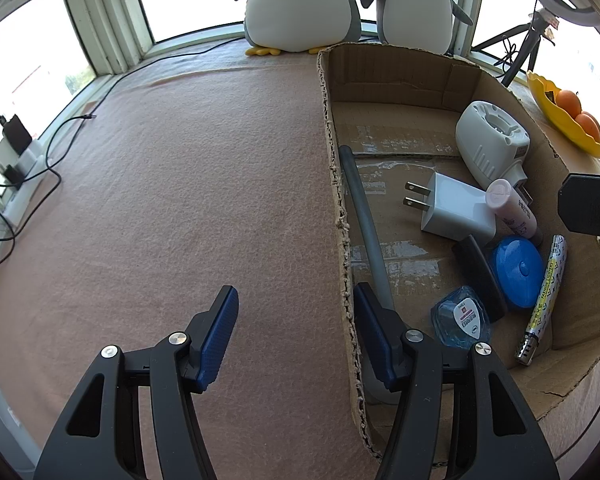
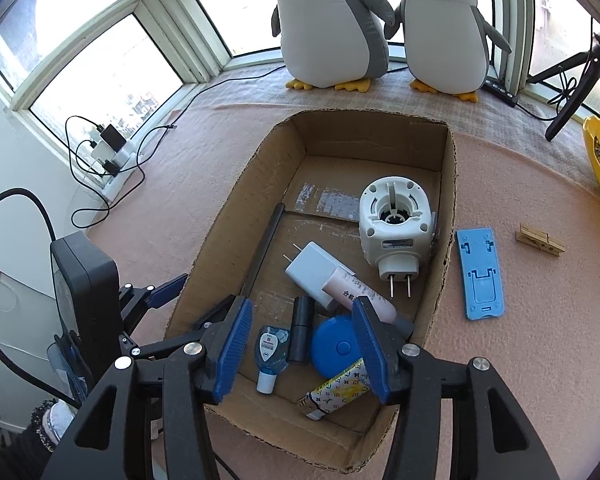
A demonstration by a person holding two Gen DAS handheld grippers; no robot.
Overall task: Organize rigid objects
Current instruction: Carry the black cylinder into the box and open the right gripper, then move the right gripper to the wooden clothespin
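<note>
The cardboard box (image 2: 444, 184) sits open on the pink felt tabletop (image 1: 180, 184), and most of the small hard things lie loose on its floor. A white plug-in device (image 2: 396, 236) rests toward the far right corner with its two prongs pointing at the camera. Beside it lies a white charger (image 2: 312, 266), and a pale pink tube (image 2: 360, 292) leans across the charger's near end. Nearer still are a black cylinder (image 2: 300, 328), a round blue case (image 2: 336, 346), a small blue bottle (image 2: 270, 350) and a patterned lighter (image 2: 340, 392). A long grey rod (image 2: 262, 252) runs along the left wall inside the box.

Outside the box on its right, a blue plastic stand (image 2: 480, 272) lies flat on the felt, with a wooden clothespin (image 2: 540, 240) a little further out. A yellow bowl (image 1: 560, 120) holding oranges (image 1: 568, 100) stands at the table's right edge. Two plush penguins (image 2: 328, 24) stand at the back against the windows, and a power strip (image 2: 112, 148) with cables sits on the left sill.

The right gripper (image 2: 302, 356) hangs over the near end of the box, its jaws apart and nothing between the pads; the lighter lies just below. The left gripper (image 1: 296, 332) straddles the box's left wall, one finger outside and one inside beside the rod, jaws apart and not pressing on the cardboard.
</note>
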